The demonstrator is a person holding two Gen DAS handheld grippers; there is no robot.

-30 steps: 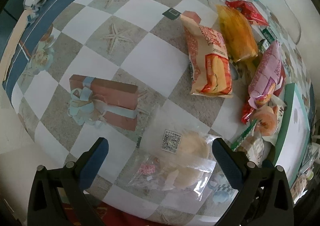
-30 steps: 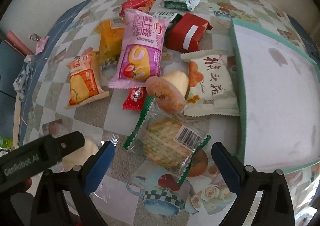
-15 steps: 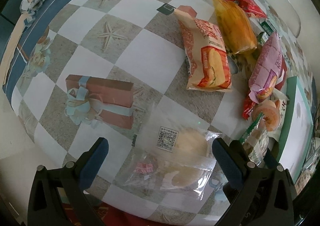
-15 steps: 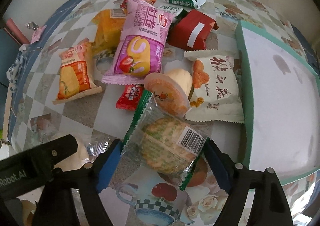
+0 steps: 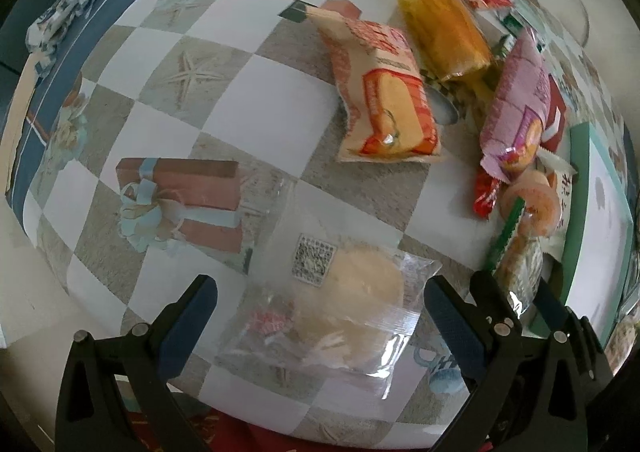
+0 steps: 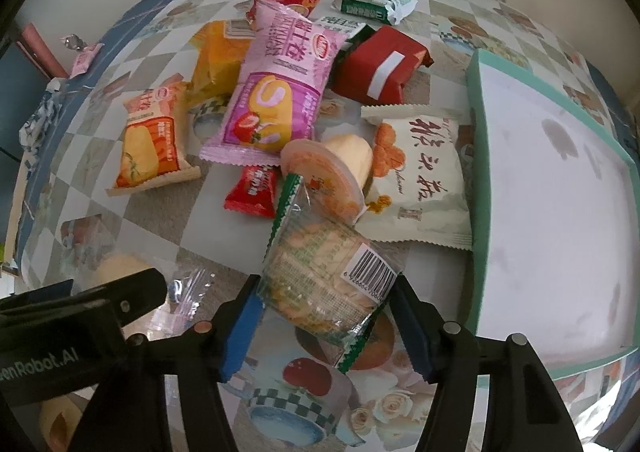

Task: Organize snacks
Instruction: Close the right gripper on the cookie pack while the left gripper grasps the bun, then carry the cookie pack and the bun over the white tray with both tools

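A green-edged cracker packet (image 6: 324, 272) lies near the front of the checked tablecloth, between the blue pads of my right gripper (image 6: 324, 312). The jaws are closing, and both pads touch the packet's sides. A clear-wrapped round pastry (image 5: 340, 292) lies between the fingers of my left gripper (image 5: 320, 316), which is open and points straight down, its pads apart from the wrapper. In the left wrist view the right gripper (image 5: 520, 308) stands just to the right, over the cracker packet (image 5: 520, 264). One left gripper finger (image 6: 120, 300) shows at the lower left of the right wrist view.
A white tray with a teal rim (image 6: 476, 171) lies to the right. Behind the crackers are a jelly cup (image 6: 324, 175), a white packet (image 6: 420, 179), a small red candy (image 6: 252, 191), a pink roll pack (image 6: 280, 91), an orange cake pack (image 6: 154, 139) and a red packet (image 6: 380, 67).
My right gripper's jaws have closed from wide apart onto the cracker packet's sides. My left gripper has sunk a little toward the clear-wrapped pastry and stays open.
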